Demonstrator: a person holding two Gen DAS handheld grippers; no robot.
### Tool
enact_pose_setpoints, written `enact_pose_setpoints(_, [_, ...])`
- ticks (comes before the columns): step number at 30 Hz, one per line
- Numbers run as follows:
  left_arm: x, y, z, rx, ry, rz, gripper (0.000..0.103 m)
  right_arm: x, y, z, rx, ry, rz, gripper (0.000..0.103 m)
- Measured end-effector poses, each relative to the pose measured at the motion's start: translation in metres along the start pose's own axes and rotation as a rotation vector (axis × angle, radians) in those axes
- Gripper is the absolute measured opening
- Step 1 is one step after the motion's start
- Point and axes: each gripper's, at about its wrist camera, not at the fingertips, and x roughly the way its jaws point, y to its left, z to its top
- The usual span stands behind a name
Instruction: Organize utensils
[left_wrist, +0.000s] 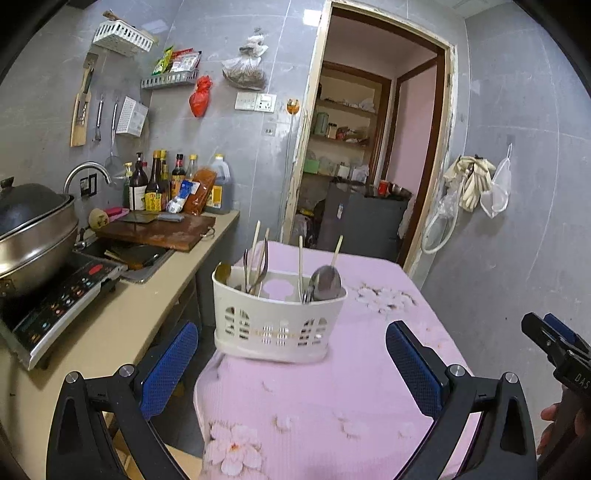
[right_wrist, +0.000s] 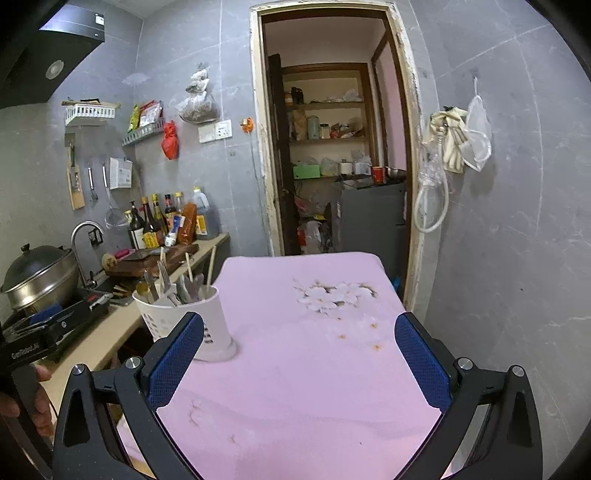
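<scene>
both grippers open and empty, caddy loaded at the table's left edge

left wrist view: the left gripper (left_wrist: 291, 363) hangs above the near end of the table (left_wrist: 369, 398), its blue pads spread wide with nothing between them. just ahead, the white caddy (left_wrist: 279, 319) stands upright near the table's left edge, a little beyond the near left corner, close beside the counter (left_wrist: 122, 317). its compartments hold the utensils upright: chopsticks (left_wrist: 255, 243) and tongs (left_wrist: 261, 269) on the left, a ladle (left_wrist: 325, 282) and a fork (left_wrist: 307, 295) on the right. standing handle-up keeps them sorted and easy to pull out. the right gripper (left_wrist: 554, 343) shows at the right edge of this view, a hand (left_wrist: 554, 424) below it.

right wrist view: the right gripper (right_wrist: 299, 365) also stands wide open and empty, pointing over the bare middle of the table (right_wrist: 314, 387) toward its far edge. the caddy (right_wrist: 184, 317) sits off its left finger, at the left edge, with the utensils poking out of its top. the left gripper (right_wrist: 40, 325) appears at the far left of this view, over the counter (right_wrist: 110, 328).

no loose utensil lies on the cloth in either view, so the sorting looks done or nearly so; the open jaws fit hands that have nothing left to carry.
</scene>
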Motion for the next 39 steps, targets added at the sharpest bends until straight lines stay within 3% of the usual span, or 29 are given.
enact_pose_setpoints(39, [0.003,0.002,-0.004,0.024,0.01,0.029,0.103,0.003,0.012,-0.003,-0.012,0.033,0.01,0.102])
